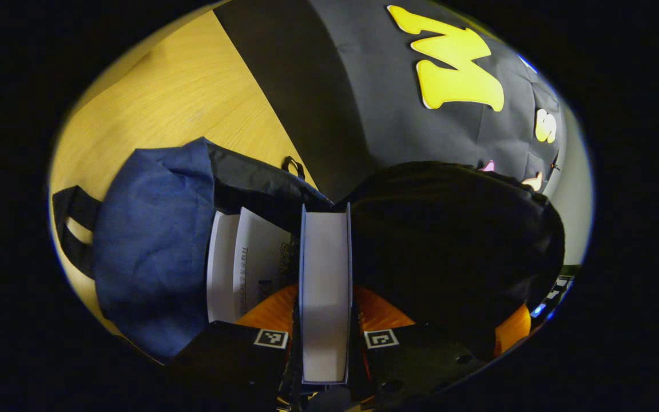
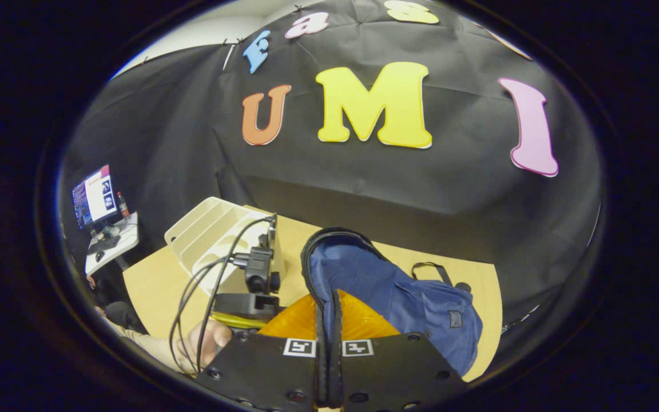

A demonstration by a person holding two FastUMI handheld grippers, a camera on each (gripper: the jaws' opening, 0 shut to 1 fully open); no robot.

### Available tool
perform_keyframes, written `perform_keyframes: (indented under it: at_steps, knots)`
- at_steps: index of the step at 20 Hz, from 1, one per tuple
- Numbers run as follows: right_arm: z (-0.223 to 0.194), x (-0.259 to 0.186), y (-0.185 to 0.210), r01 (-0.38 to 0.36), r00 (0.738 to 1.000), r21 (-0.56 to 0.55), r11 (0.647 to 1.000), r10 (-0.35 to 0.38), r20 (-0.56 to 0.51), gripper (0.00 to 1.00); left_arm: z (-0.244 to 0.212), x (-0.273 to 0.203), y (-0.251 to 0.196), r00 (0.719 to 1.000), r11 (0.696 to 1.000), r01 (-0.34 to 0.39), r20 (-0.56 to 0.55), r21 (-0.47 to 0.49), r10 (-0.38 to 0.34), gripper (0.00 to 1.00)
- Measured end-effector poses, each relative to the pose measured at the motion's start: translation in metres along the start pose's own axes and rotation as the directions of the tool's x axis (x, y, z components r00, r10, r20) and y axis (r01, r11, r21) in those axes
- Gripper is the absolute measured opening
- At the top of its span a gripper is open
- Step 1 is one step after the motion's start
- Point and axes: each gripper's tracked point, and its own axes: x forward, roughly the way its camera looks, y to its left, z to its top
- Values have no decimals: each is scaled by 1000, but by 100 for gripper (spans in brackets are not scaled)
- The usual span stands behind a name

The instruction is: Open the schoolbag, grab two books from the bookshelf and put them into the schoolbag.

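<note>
While the right gripper (image 2: pixel 328 335) is pinching the schoolbag (image 2: pixel 398 297) rim, holding its mouth open, the left gripper (image 1: pixel 325 337) is clamping a book (image 1: pixel 325 286) edge-on. It is pointing toward twelve o'clock, beside another book (image 1: pixel 243 263) already inside.

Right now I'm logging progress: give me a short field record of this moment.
left gripper: shut on book, above the open bag
right gripper: shut on bag rim, holding it open
bag: blue, on table
in bag: one book already
shelf: beside bag
</note>
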Motion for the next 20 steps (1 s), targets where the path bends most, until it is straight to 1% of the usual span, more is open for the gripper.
perform_keyframes:
  at_steps: [2, 4, 5, 6, 7, 8, 10, 11, 12, 13, 15, 16, 17, 20]
  knots:
    - [-2, 3, 0, -3, 1000, 19, 1000, 3, 2, 2, 1, 12, 8, 999, 999, 34, -13, -15, -34, 34]
    - [-4, 5, -1, -15, 1000, 48, 999, 15, 10, 2, 2, 15, 12, 999, 998, 48, -12, -36, -48, 36]
    - [-3, 5, -4, -21, 1000, 66, 998, 20, 15, 2, 3, 15, 13, 999, 999, 45, -9, -29, -45, 45]
    - [-2, 4, -7, -24, 999, 78, 997, 23, 22, 2, 3, 14, 13, 999, 999, 34, -11, -7, -34, 39]
    - [-1, 3, -10, -25, 999, 87, 996, 22, 30, 2, 0, 11, 16, 1000, 1000, 18, -25, 23, -17, 43]
    - [-2, 1, -13, -23, 999, 92, 996, 20, 40, 2, 1, 8, 18, 1000, 999, -7, -30, 53, 8, 45]
    - [-4, -2, -16, -21, 999, 94, 995, 17, 52, 2, 3, -1, 19, 998, 991, -54, -23, 119, 57, 53]
    - [-4, -2, -17, -22, 998, 98, 995, 16, 55, 2, 3, -5, 22, 996, 983, -86, -13, 163, 89, 57]
    - [-7, -3, -17, -20, 998, 96, 995, 15, 53, 2, 5, -11, 27, 991, 970, -129, 2, 206, 132, 72]
    - [-9, -3, -18, -15, 998, 96, 995, 9, 56, 2, 7, -18, 29, 986, 955, -165, 17, 246, 165, 62]
    - [-11, -4, -22, 3, 998, 94, 996, -9, 58, 2, 13, -37, 34, 972, 915, -233, 57, 331, 227, 63]
    - [-14, -4, -22, 7, 998, 97, 995, -13, 61, 2, 17, -47, 30, 969, 903, -247, 81, 353, 233, 62]
    - [-15, -4, -22, 14, 998, 101, 995, -20, 64, 2, 19, -59, 24, 969, 898, -247, 97, 365, 227, 63]
    - [-15, -5, -33, 67, 991, 140, 988, -83, 110, 2, 17, -99, 10, 967, 883, -252, 149, 396, 209, 63]
